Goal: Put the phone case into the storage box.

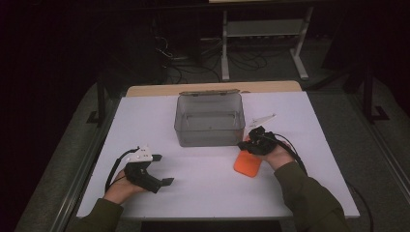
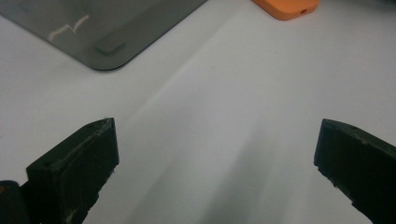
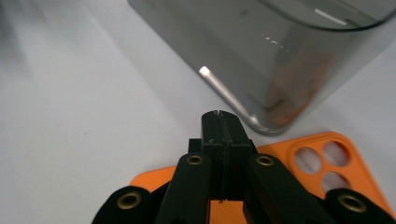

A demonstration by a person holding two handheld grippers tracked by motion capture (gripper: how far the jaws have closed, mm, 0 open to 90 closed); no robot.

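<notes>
Right gripper (image 1: 252, 140), jaws pressed together, hovers over my orange phone case (image 1: 247, 164) beside the smoky clear bin (image 1: 209, 120); left gripper (image 1: 162, 169) gapes wide.

olive sleeves (image 1: 309, 195) | black hand-held gripper (image 1: 165, 168), white top plate | brass screws (image 3: 194, 160)

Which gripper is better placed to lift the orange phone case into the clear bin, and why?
Right. The right gripper is directly over the orange phone case, jaws shut, beside the clear bin. The left gripper hangs open over bare table, farther off.
</notes>
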